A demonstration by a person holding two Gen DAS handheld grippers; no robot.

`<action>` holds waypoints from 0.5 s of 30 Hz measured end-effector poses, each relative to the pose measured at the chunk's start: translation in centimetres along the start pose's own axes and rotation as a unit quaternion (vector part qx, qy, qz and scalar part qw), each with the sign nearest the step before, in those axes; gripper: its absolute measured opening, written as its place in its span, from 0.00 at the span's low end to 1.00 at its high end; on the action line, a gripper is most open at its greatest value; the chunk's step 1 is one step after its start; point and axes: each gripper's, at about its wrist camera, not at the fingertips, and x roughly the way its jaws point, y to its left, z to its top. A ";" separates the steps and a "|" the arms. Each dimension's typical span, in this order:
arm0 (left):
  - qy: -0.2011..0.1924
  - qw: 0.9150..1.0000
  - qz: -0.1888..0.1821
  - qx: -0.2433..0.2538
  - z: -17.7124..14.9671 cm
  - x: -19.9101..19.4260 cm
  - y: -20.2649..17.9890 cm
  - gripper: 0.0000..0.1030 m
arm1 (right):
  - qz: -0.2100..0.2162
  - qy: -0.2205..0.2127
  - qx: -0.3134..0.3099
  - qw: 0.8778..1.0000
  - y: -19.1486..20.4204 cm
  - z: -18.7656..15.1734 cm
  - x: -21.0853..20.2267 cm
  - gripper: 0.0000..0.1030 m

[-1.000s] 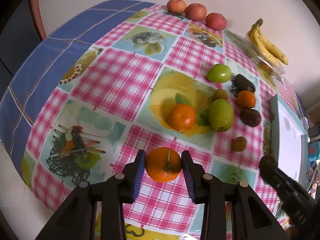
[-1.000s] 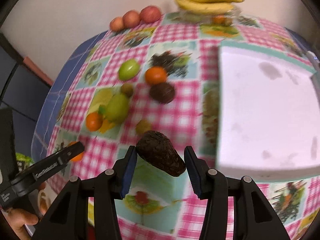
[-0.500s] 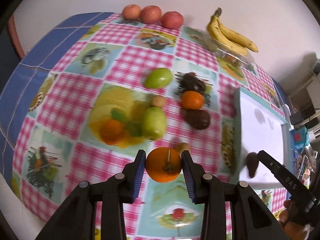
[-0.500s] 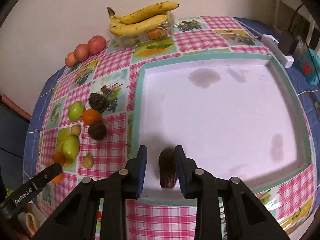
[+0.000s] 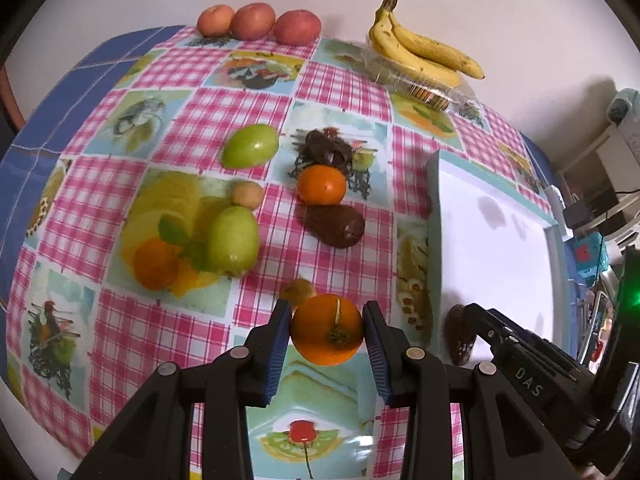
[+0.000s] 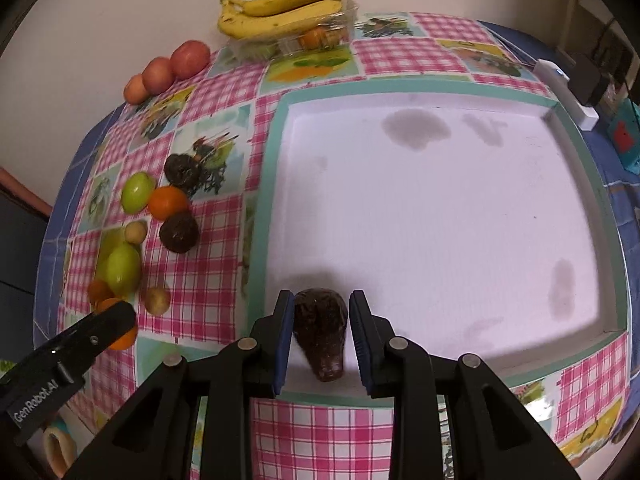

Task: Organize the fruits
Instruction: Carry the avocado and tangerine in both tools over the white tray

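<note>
**A:** Starting at the far left of the counter (image 5: 260,92), you are leaving the loose fruit where it lies: an orange on the cloth (image 5: 155,264), two green fruits (image 5: 233,240) beside it, and three red apples (image 5: 256,21) lined up along the wall at the back.

**B:** And my left gripper (image 5: 326,330)?

**A:** You are clamping it on an orange (image 5: 326,329), both blue pads pressing its sides, stem end facing the camera. You are holding it lifted above the cloth, in front of a small brown fruit (image 5: 298,291), probably so it clears the others on its way across.

**B:** What is lying further right?

**A:** A second orange on the cloth (image 5: 322,184) is touching two dark avocados (image 5: 334,226), with the bananas (image 5: 420,52) resting on a clear box behind them. Then comes the white tray (image 6: 280,120), which looks like the sorting spot.

**B:** And my right gripper (image 6: 320,332)?

**A:** You are keeping it low over the tray's near left corner, around a dark avocado (image 6: 320,330). The left pad is touching it; a thin gap is showing at the right pad, so I cannot tell whether you are gripping or letting go. The avocado seems to be resting on the tray floor, narrow end towards you, tucked into the corner, likely to leave room for the rest.
</note>
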 end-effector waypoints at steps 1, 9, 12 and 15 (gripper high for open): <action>0.003 1.000 0.001 -0.002 -0.1 0.2 0.1 0.38 | 0.000 0.003 -0.004 1.000 0.2 -0.1 0.2 0.29; 0.009 1.000 0.000 -0.007 -0.5 0.5 0.9 0.38 | -0.001 0.002 -0.005 1.000 0.3 -0.2 0.4 0.29; 0.008 1.000 -0.003 -0.005 -0.5 0.4 0.7 0.38 | 0.001 0.002 -0.002 1.000 0.3 -0.2 0.4 0.29; 0.004 1.000 -0.006 0.000 -0.4 0.3 0.5 0.38 | -0.008 0.001 0.004 1.000 -0.1 -0.1 0.2 0.29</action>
